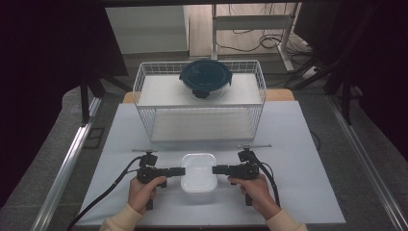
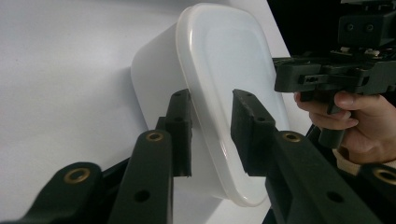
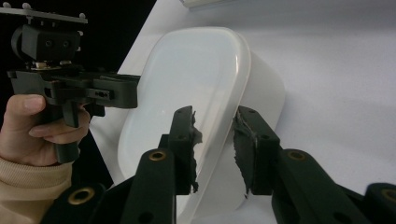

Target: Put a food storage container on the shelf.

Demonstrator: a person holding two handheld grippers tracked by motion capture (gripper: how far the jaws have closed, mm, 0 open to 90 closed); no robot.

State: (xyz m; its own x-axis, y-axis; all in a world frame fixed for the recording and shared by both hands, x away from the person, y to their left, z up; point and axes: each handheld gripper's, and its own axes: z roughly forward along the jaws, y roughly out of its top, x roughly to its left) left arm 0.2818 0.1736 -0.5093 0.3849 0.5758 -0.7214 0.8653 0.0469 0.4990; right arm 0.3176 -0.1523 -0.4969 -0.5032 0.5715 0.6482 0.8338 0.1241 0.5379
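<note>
Two grippers, one container between them. White table [image 1: 298,144] carries white wire basket [image 1: 144,82] at far side, with round clear glass container with dark teal clip lid [image 1: 206,77] on its upper shelf, well away from your work. White translucent rounded-rectangular plastic container with lid [image 1: 198,172] sits at near edge, right between your hands for symmetric pickup. Left gripper [image 1: 180,171] and right gripper [image 1: 216,169] straddle opposite lid rims; jaws part-closed, whether pads press rim yet, cannot tell.
</note>
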